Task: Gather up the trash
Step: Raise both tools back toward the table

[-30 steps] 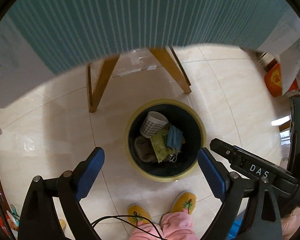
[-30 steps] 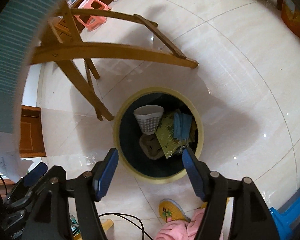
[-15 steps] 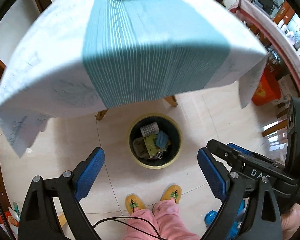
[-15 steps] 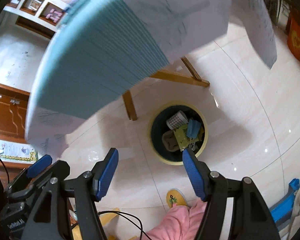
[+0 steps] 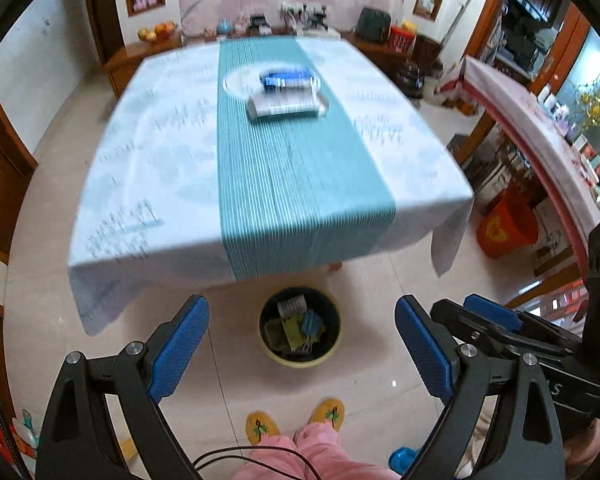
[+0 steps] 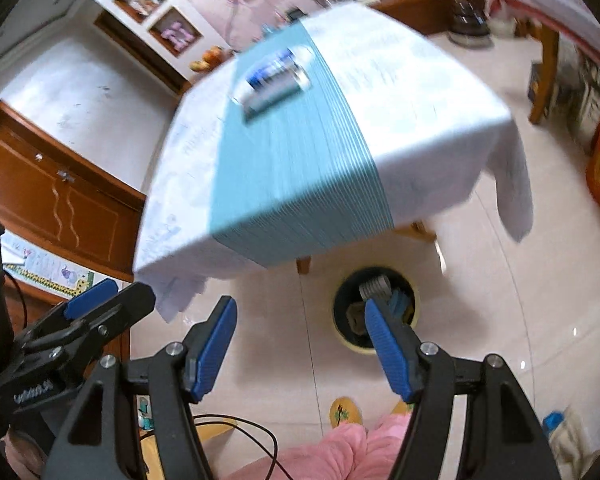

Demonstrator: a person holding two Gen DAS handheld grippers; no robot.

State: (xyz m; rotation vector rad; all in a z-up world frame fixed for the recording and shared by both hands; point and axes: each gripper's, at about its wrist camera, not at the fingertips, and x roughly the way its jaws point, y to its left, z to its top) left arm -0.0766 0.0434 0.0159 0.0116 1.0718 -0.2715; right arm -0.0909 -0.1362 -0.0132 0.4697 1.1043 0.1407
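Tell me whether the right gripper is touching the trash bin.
Apart. In the left wrist view the right gripper hangs open and empty, well above the floor, while the trash bin sits on the tiles below. The right wrist view only overlaps them.

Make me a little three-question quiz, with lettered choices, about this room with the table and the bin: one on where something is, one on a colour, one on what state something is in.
1. Where does the trash bin stand?
A. On the table
B. On the floor by the table's near edge
C. On a chair

2. What colour is the runner down the middle of the tablecloth?
A. Red
B. Teal
C. Black

3. How is the left gripper?
A. Open and empty
C. Shut on a cup
B. Shut on a mask

Answers:
1 B, the bin sits on the tiles just in front of the cloth's hanging edge.
2 B, the striped band is teal between white sides.
3 A, its blue pads stand far apart with nothing between them.
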